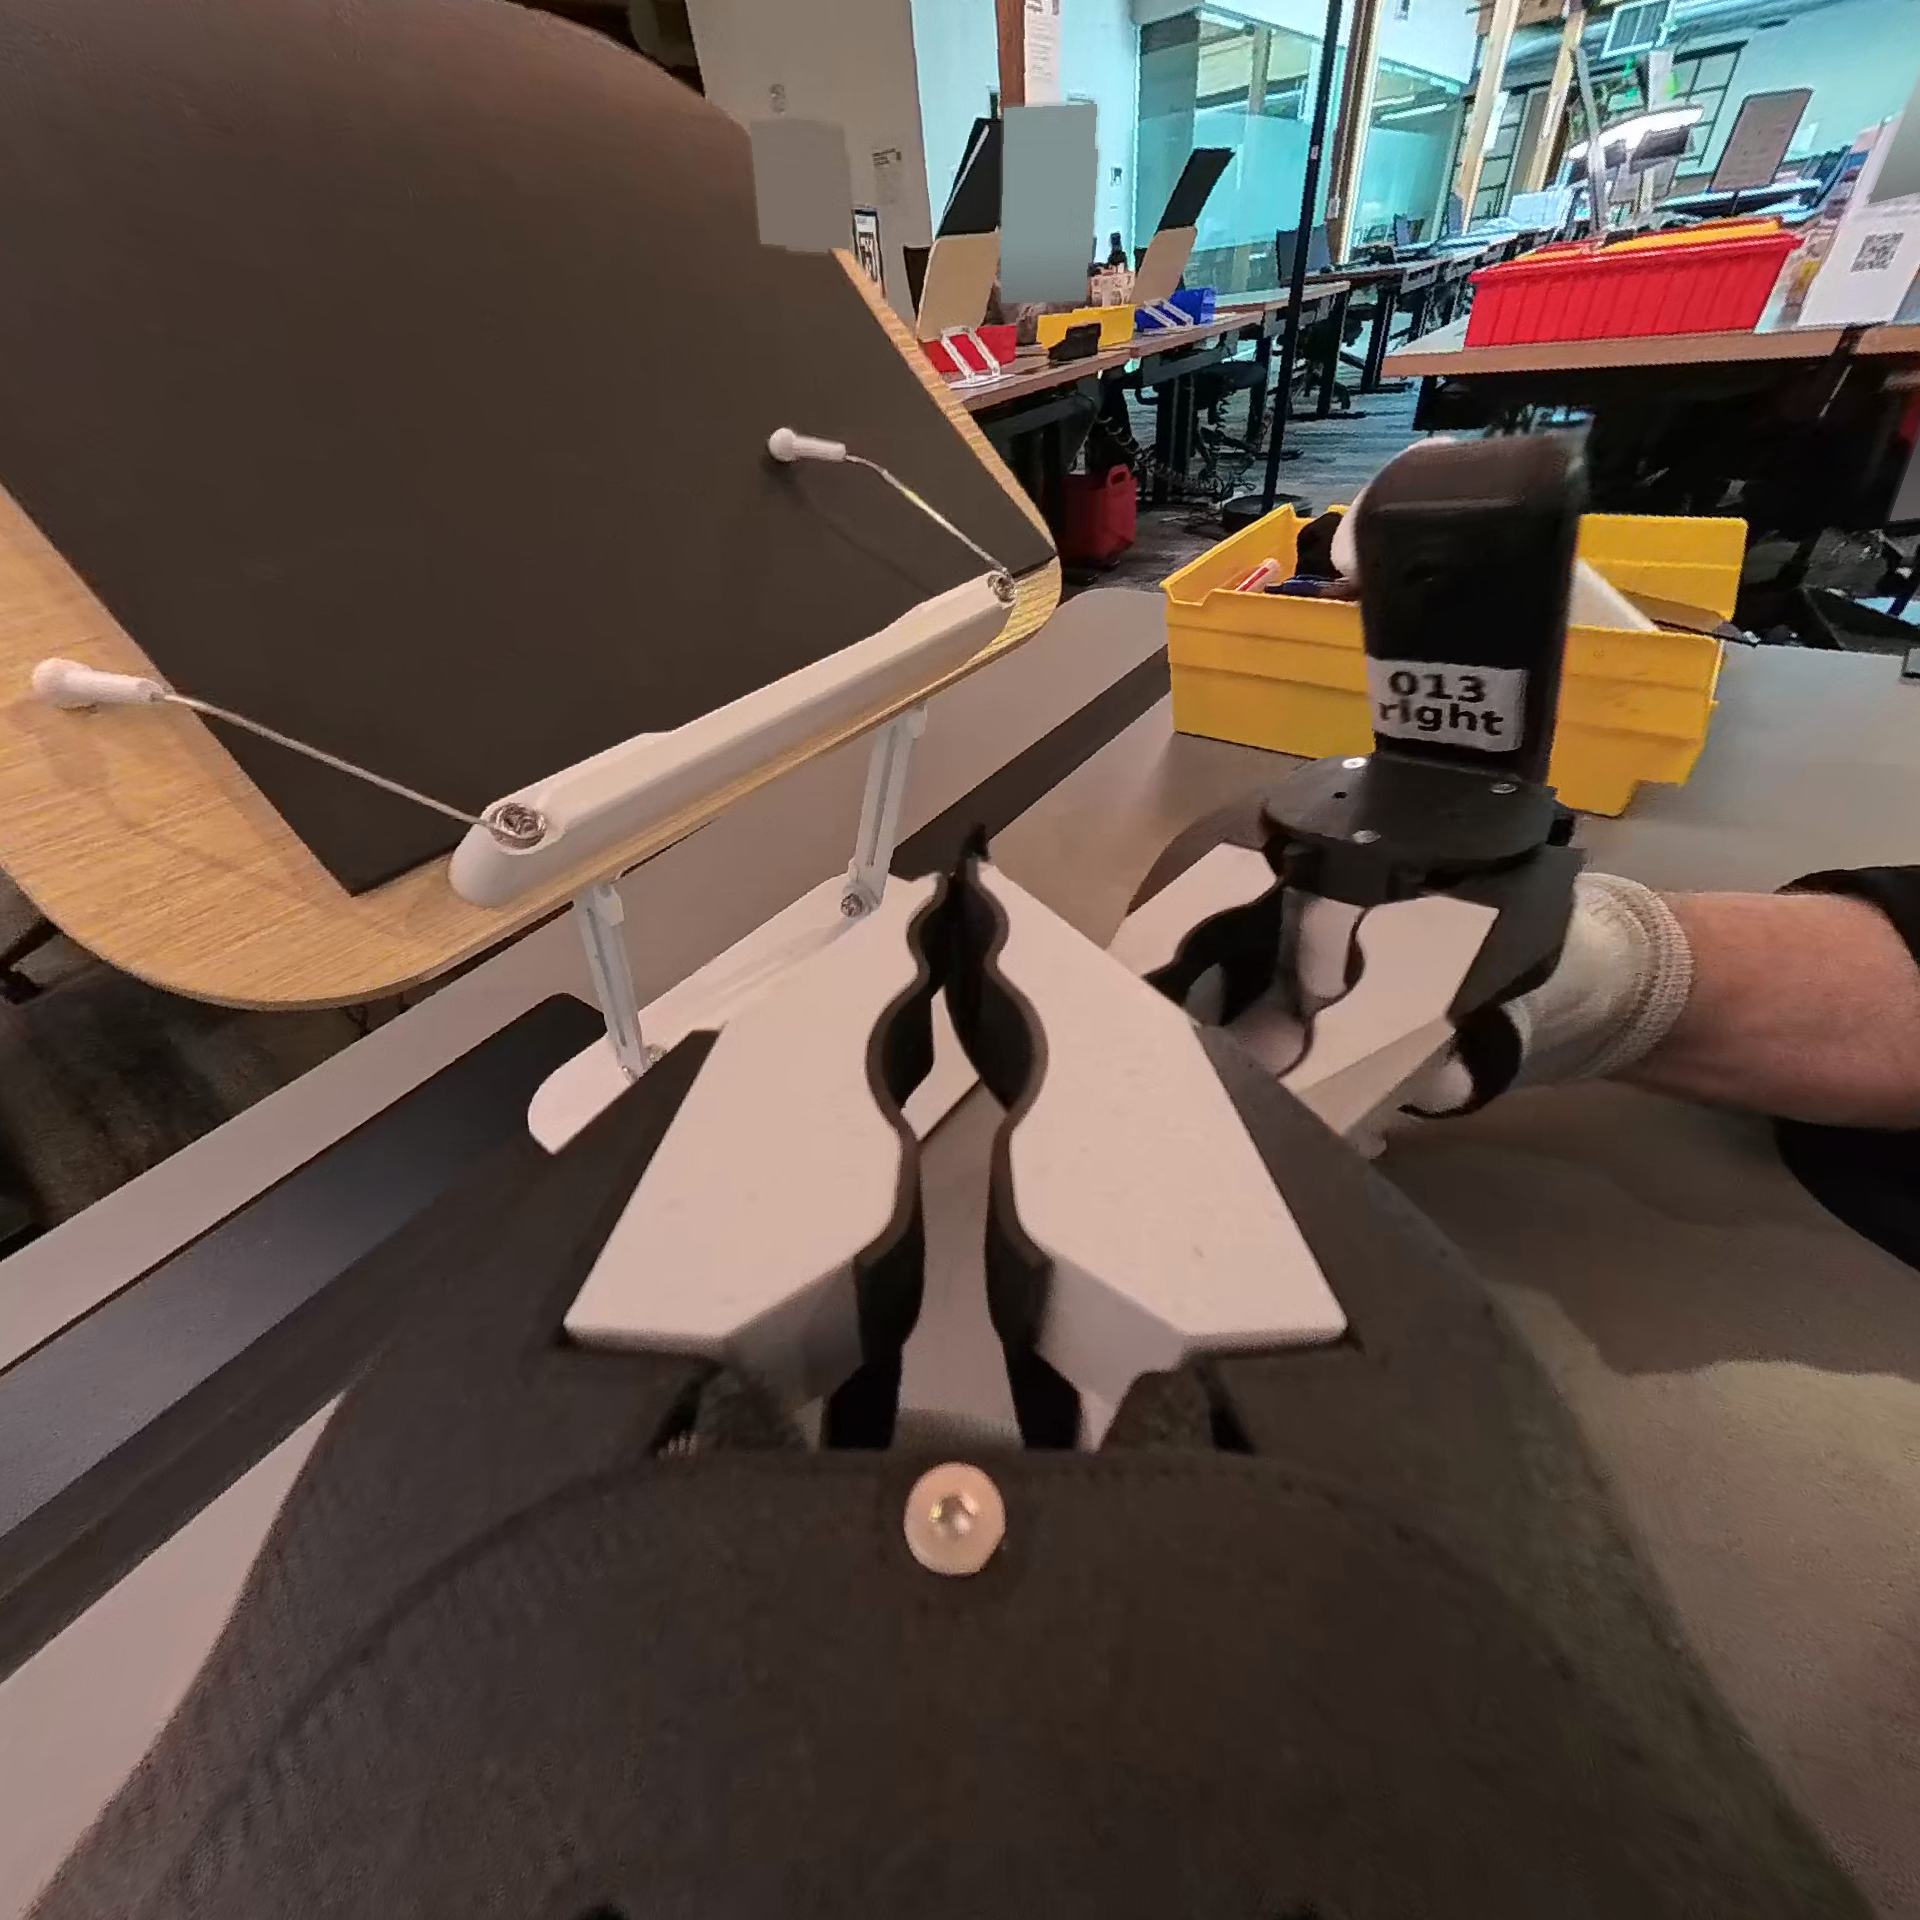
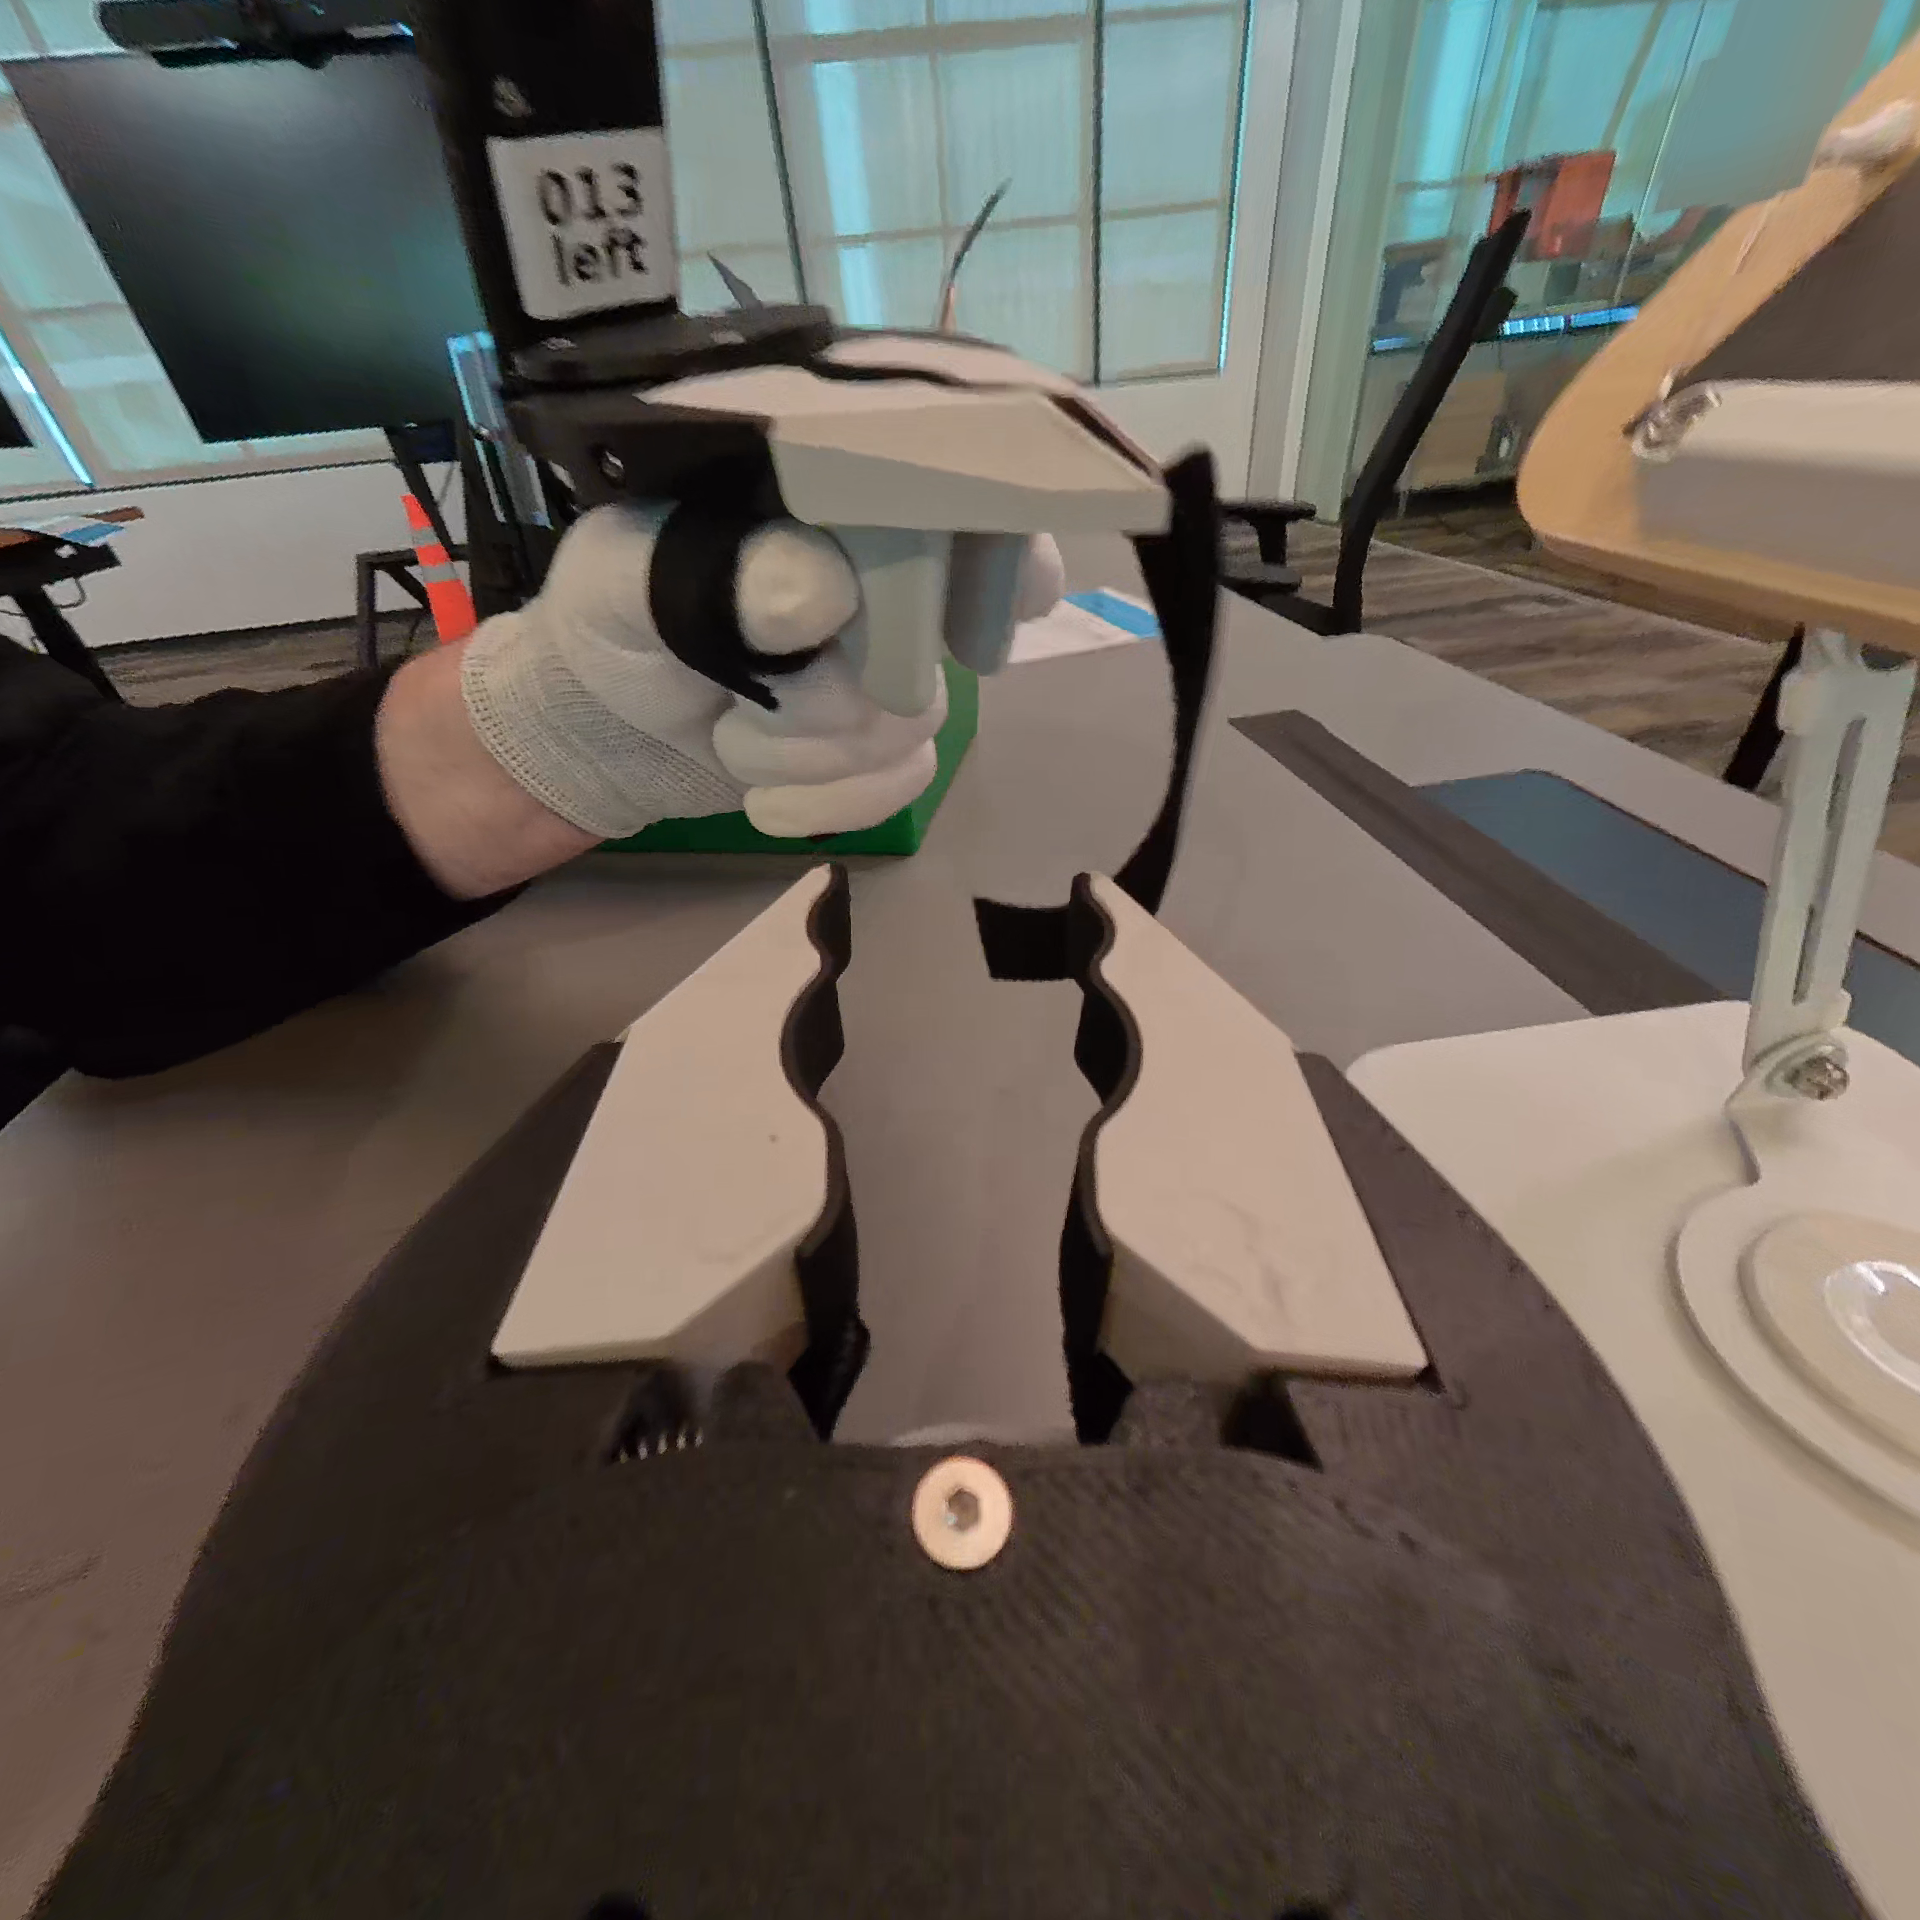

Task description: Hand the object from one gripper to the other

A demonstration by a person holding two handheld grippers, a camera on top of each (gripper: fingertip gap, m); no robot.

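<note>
The object is a thin black strap [image 2: 1195,665]. My left gripper [image 1: 968,883] is shut on its upper end, which shows as a dark sliver [image 1: 971,935] between the pads. In the right wrist view the left gripper [image 2: 1169,483] is held up by a gloved hand, and the strap hangs from its tips in a curve. The strap's lower end lies between the fingers of my right gripper [image 2: 961,925], close to the right-hand finger [image 2: 1117,966]. The right gripper is open and grips nothing. It also shows in the left wrist view [image 1: 1283,971], just right of my left fingers.
A tilted wooden book stand [image 1: 156,831] with a dark sheet stands on its white base [image 2: 1507,1143], close to both grippers. A yellow bin [image 1: 1455,665] sits behind the right gripper. A green block [image 2: 790,831] lies behind the gloved hand, on the grey table [image 1: 1610,1351]. Spacing between my two grippers at the tips: around 7 centimeters.
</note>
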